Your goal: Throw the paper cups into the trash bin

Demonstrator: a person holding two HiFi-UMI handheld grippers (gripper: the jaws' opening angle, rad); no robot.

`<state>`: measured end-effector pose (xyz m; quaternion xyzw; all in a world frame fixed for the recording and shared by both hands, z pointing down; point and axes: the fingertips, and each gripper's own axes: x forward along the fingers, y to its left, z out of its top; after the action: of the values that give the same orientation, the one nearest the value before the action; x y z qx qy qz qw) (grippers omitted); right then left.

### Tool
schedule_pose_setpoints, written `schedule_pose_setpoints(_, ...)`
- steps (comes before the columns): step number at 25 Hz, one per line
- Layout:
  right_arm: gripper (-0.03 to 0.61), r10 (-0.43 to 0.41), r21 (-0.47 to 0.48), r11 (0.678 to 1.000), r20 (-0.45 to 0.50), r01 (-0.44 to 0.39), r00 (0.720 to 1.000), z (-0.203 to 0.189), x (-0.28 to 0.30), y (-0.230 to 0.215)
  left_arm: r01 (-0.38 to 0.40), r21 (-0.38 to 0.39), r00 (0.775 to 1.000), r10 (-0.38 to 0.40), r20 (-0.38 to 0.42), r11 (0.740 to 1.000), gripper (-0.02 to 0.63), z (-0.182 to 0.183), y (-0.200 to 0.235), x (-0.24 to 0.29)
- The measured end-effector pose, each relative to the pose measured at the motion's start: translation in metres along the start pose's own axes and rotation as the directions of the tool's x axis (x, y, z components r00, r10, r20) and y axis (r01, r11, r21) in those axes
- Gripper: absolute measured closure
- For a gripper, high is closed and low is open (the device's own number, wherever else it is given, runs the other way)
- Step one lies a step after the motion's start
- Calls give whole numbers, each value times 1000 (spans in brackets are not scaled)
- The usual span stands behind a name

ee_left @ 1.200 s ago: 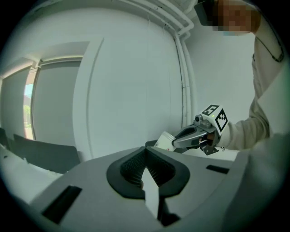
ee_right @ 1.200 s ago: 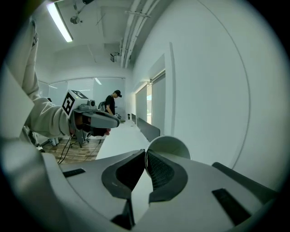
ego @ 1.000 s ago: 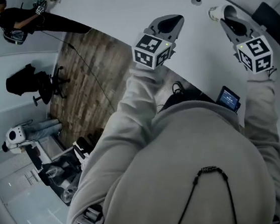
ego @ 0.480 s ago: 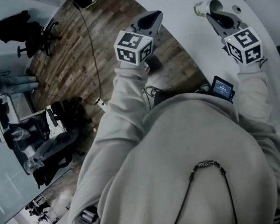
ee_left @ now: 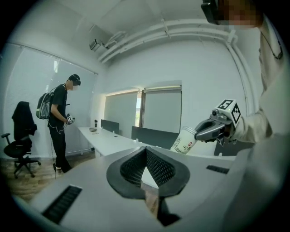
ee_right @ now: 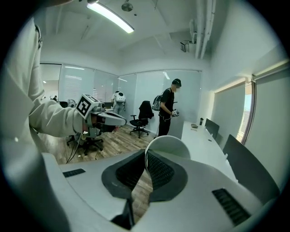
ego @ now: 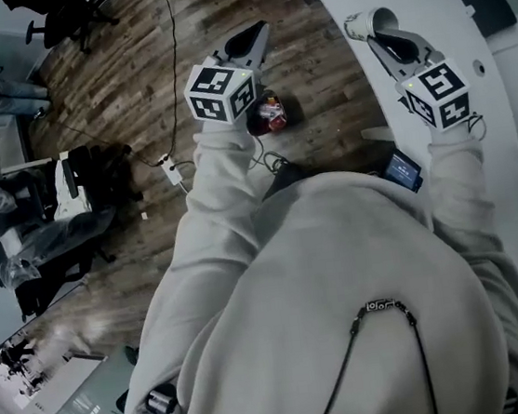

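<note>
My right gripper (ego: 380, 35) is shut on the rim of a white paper cup (ego: 368, 22), held out over the edge of the white desk (ego: 440, 1). In the right gripper view the cup's rim (ee_right: 168, 144) sits pinched between the dark pads. The left gripper view shows the same cup (ee_left: 183, 141), with red print on its side, hanging from the right gripper (ee_left: 205, 131). My left gripper (ego: 255, 33) is shut with nothing in it, over the wood floor. Just below it on the floor stands a small dark bin (ego: 271, 115) with red and white things inside.
A person with a backpack (ee_left: 59, 122) stands by a long white desk (ee_left: 108, 140). Office chairs (ego: 66, 5) and cluttered equipment (ego: 44, 209) stand at the left. A cable and a power strip (ego: 172, 172) lie on the wood floor.
The head view has swung round from the white desk to the wood floor. Both grippers moved with it, and the bin has come into sight. The cup stays in the right gripper.
</note>
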<state>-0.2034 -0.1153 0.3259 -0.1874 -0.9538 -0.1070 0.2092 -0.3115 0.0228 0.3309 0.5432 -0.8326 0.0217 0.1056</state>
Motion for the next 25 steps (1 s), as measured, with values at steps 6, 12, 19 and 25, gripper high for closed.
schedule_pose_setpoints(6, 541, 82, -87, 993, -12, -83, 997, 57, 69, 22, -53, -7, 998, 53, 32, 999, 618, 8, 57, -28)
schedule_pose_setpoints(12, 541, 128, -127, 984, 8, -126, 992, 111, 138, 47, -105, -14, 994, 105, 40, 994, 618, 6, 124, -68)
schedule_pose_setpoints(19, 541, 215, -189, 961, 40, -204, 976, 166, 188, 70, -248, -28, 965, 250, 83, 968, 618, 27, 199, -113)
schedule_pose_setpoints(25, 541, 310, -228, 930, 69, -288, 948, 191, 214, 68, -321, -42, 942, 324, 93, 946, 618, 34, 211, -120)
